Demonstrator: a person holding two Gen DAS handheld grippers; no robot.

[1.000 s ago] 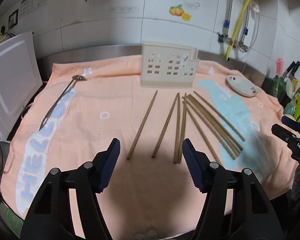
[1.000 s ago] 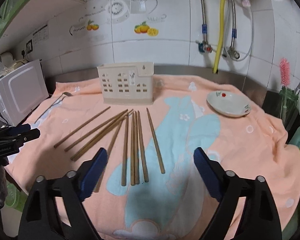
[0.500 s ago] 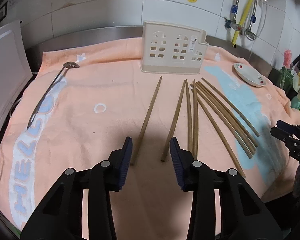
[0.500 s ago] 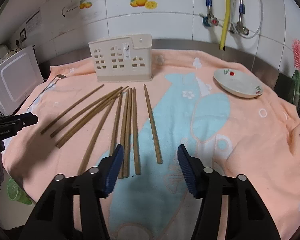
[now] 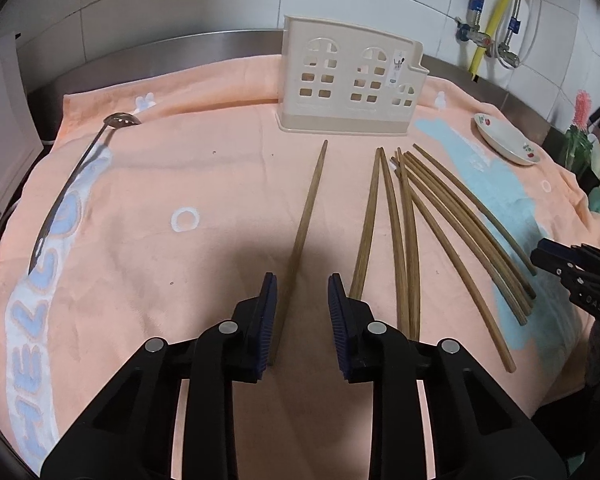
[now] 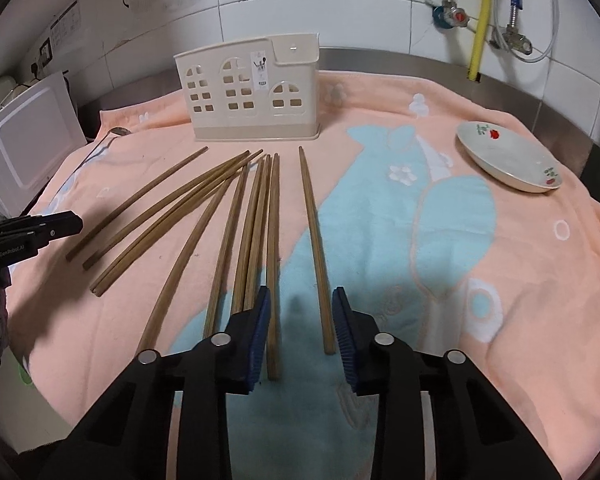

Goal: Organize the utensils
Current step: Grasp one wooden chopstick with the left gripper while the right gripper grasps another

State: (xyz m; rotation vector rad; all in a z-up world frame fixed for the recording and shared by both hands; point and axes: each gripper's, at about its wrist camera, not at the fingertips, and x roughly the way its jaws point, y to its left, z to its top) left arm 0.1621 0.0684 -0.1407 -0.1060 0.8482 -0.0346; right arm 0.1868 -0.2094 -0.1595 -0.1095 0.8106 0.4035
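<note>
Several wooden chopsticks (image 5: 410, 232) lie fanned on an orange towel (image 5: 148, 184) in front of a cream utensil holder (image 5: 350, 80). One chopstick (image 5: 306, 224) lies apart at the left; its near end sits between the fingers of my left gripper (image 5: 302, 316), which is open and narrow. My right gripper (image 6: 300, 328) is open, and the near end of the rightmost chopstick (image 6: 314, 240) lies between its fingers. The holder (image 6: 252, 88) stands upright behind the chopsticks (image 6: 228, 216). A metal spoon (image 5: 74, 176) lies at the towel's left.
A small white dish (image 6: 508, 158) sits at the right of the towel, and shows in the left wrist view (image 5: 506, 140). A white appliance (image 6: 28, 140) stands at the left. Pipes and a tiled wall (image 6: 380, 4) are behind. The towel hangs over the counter's front edge.
Both grippers have moved forward and down toward the chopsticks, and both have narrowed their jaws around a chopstick's near end.
</note>
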